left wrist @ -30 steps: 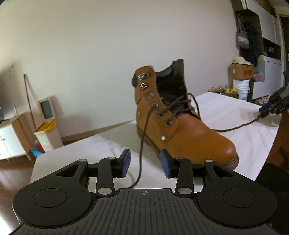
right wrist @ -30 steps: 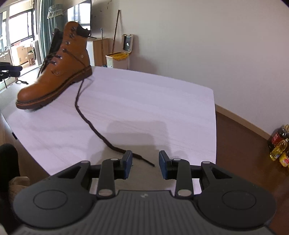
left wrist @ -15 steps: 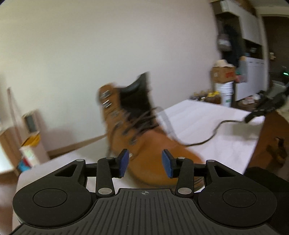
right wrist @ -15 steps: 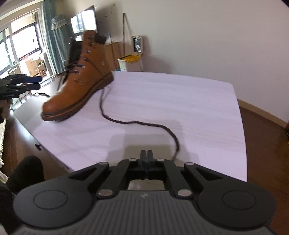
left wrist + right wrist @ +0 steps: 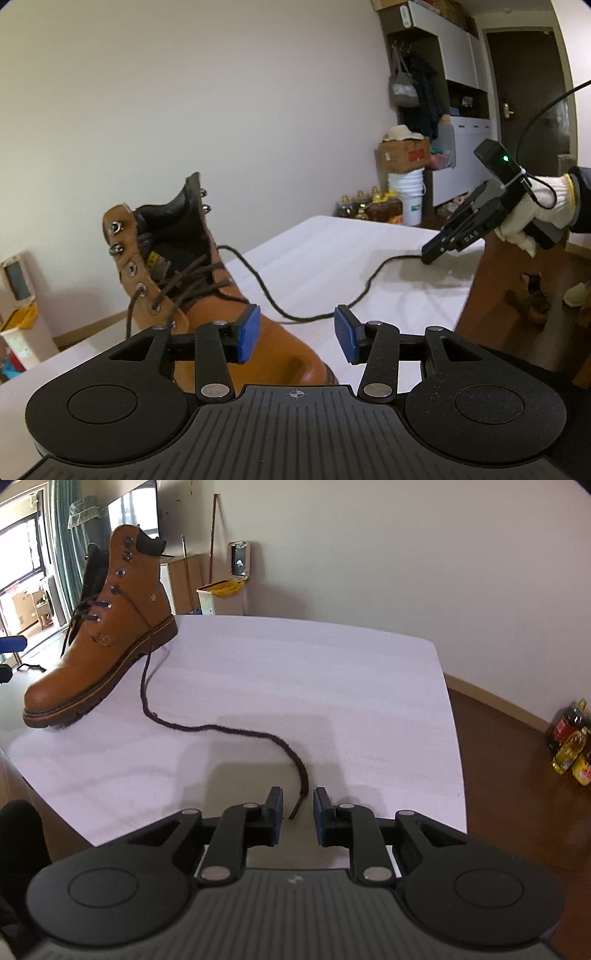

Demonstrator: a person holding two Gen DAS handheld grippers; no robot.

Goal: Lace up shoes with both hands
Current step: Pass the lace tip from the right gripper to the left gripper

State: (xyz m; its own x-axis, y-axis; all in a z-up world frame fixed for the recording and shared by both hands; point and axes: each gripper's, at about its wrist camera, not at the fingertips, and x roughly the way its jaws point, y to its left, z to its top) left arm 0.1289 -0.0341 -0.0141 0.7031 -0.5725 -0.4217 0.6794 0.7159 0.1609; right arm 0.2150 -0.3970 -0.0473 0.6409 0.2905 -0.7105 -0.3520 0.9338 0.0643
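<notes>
The boot (image 5: 99,627) stands upper left on the table (image 5: 332,686). Right gripper (image 5: 297,818) fingers, narrow and opening, flank the lace (image 5: 229,733) tip ungripped; it may slip away. Left gripper (image 5: 296,332) opens wide, empty.

Right gripper (image 5: 430,254), seen from left wrist cam: white letters on its finger, approx "DAS", small, unsure. Cardboard box (image 5: 404,155) beyond it on the white bucket: red print, unreadable. Boot (image 5: 207,295) tongue: yellow tag, too blurred to read.
</notes>
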